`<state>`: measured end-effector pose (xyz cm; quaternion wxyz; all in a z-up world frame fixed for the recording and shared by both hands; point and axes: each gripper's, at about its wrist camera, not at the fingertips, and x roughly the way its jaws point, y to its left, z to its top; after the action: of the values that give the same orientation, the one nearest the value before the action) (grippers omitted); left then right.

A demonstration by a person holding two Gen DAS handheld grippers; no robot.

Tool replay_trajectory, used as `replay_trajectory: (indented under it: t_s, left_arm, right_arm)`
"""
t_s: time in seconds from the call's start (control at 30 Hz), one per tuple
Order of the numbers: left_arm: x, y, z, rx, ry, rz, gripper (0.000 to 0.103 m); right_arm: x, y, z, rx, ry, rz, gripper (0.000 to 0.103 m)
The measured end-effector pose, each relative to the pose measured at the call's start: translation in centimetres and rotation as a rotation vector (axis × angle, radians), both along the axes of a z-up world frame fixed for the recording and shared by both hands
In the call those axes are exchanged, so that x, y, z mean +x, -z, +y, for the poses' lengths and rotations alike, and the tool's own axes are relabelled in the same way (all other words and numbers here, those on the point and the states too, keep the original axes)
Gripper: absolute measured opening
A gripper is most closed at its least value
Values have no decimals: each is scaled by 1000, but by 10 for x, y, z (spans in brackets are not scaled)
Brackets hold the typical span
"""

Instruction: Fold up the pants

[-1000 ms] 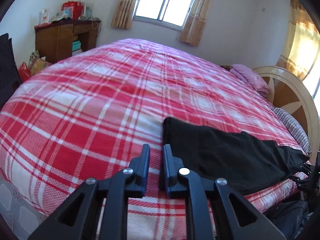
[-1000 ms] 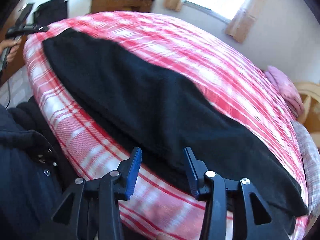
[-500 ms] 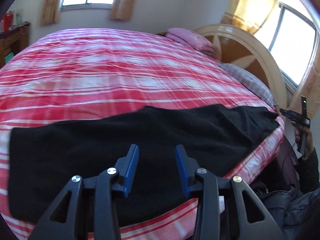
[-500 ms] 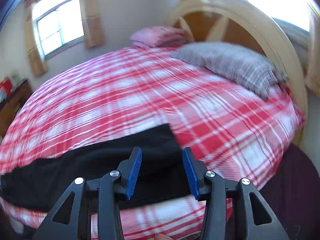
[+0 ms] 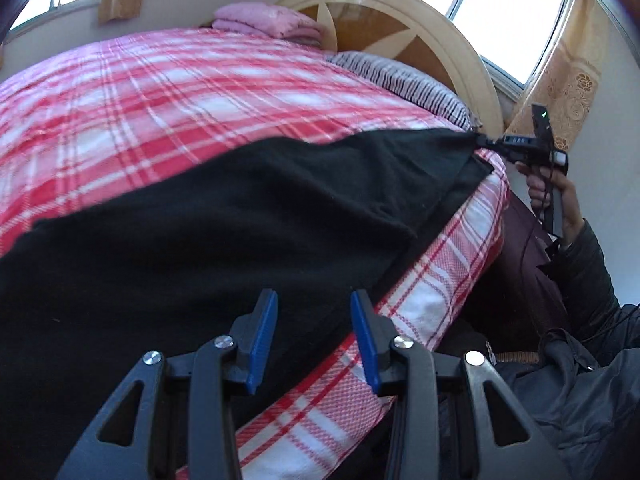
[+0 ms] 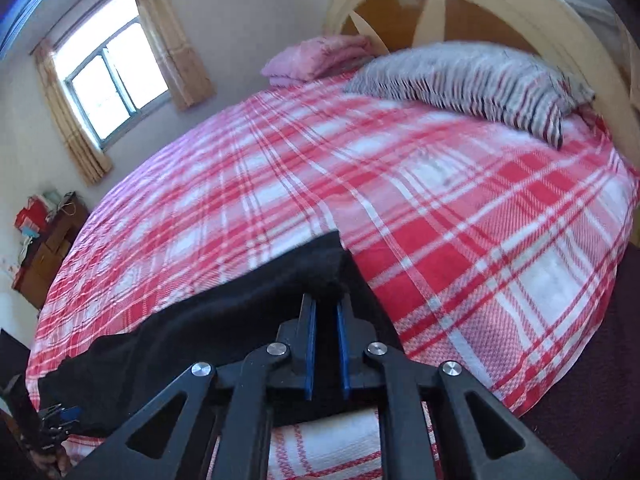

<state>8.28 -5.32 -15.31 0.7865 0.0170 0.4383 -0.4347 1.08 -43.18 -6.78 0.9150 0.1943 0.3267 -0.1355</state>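
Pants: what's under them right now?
The red plaid bedspread lies under the black pants, showing along the near edge. Whatever lies beneath the cloth is covered. The right gripper pinches one end; the left gripper is open.

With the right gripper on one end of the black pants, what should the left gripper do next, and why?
Probably lower the left gripper and close on the pants' near edge. It is open above the fabric, holding nothing, while the right gripper looks pinched on the far corner near the striped pillow.
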Motion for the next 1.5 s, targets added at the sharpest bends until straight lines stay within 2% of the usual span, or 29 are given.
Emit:
replay_trajectory:
  t_s: [0.1,0.13,0.23,0.33,0.4,0.47,0.5,0.63,0.8,0.9,0.97,1.03,1.13,1.17,1.33,1.43,1.5]
  left_arm:
    - [-2,10,-4,24,10,16,40]
    - [-3,10,-4,23,13,12,40]
    - [-2,8,0,17,12,30,40]
    - [-5,7,1,26,21,28,41]
    - [-7,6,-3,43,39,16,41]
    - [-9,4,-6,55,58,1,41]
    - [-9,3,-8,58,64,-2,41]
    - [-9,4,-18,62,86,-17,41]
    - [-15,-1,-37,67,132,-56,41]
    - [-14,-2,-48,75,160,-71,41]
    - [-12,0,-53,93,162,-72,41]
    - [-9,3,-56,103,161,-61,41]
    - [-5,6,-53,77,153,-29,41]
    - [-5,7,-52,71,153,-22,41]
    - [-8,6,-57,98,168,-44,41]
    - [-9,2,-58,106,166,-62,41]
    - [-10,-3,-58,82,165,-71,41]
  right_arm:
    - [-16,-19,10,-57,-41,-82,9]
    - [-20,-20,12,-72,-45,-83,9]
    - [-29,-8,10,-119,-21,-8,9]
    - [-37,11,-3,-125,56,88,10]
    - [-43,14,-10,-164,114,112,17]
    - [-48,6,-19,-132,137,69,46]
    - [-49,0,-24,-102,139,35,49]
    - [-27,-16,-36,-40,104,-18,49]
    - [26,-1,-41,36,29,88,49]
    - [53,12,-41,55,3,132,43]
    - [68,22,-43,62,-12,169,5]
    - [70,22,-43,49,-7,155,5]
    - [58,6,-35,-23,-5,52,5]
    - [55,5,-35,-56,10,43,5]
    - [66,28,-48,-158,63,147,5]
    - [51,27,-59,-86,110,126,5]
    - [33,15,-59,-51,115,89,6]
